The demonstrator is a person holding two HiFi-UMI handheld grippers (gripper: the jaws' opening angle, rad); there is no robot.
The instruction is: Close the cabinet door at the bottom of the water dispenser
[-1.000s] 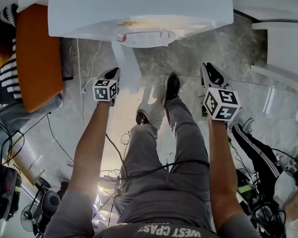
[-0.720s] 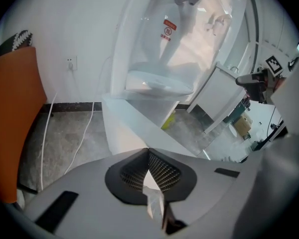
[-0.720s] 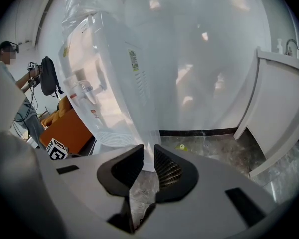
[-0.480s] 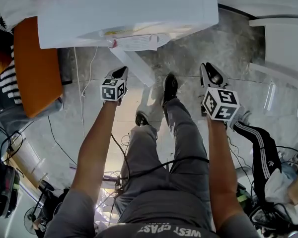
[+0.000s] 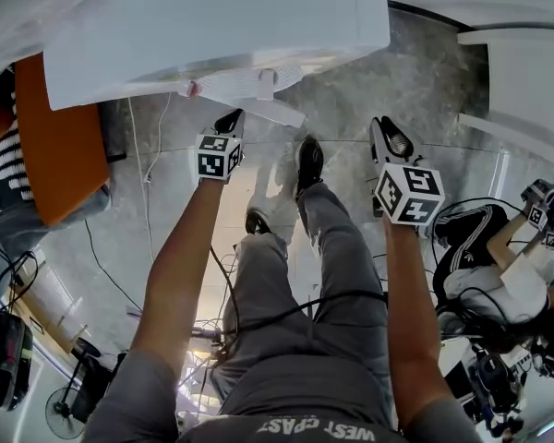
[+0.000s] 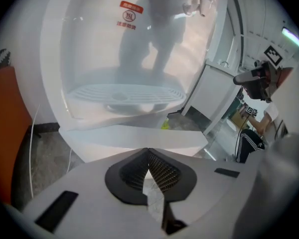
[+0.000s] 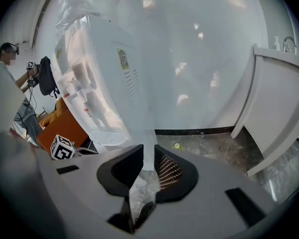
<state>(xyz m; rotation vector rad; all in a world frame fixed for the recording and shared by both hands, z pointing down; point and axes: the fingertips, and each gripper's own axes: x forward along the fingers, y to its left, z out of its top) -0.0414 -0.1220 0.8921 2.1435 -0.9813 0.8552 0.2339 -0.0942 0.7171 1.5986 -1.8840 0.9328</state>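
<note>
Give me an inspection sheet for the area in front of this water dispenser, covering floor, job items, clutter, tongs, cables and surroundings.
Surface: glossy grey marbled stone floor.
Job's things: white water dispenser; its white bottom cabinet door stands ajar, not yet shut.
Clutter: small yellow-green object on the floor beside the dispenser, kind unclear.
Grippers: left tongs shut, empty, tips right by the door, contact unclear; right tongs slightly apart, empty, away from the door.
Cables: black cable across the person's thighs; thin loose cables on the floor at left.
Surroundings: orange seat at left; white cabinet at right; second person in black striped tracksuit.
</note>
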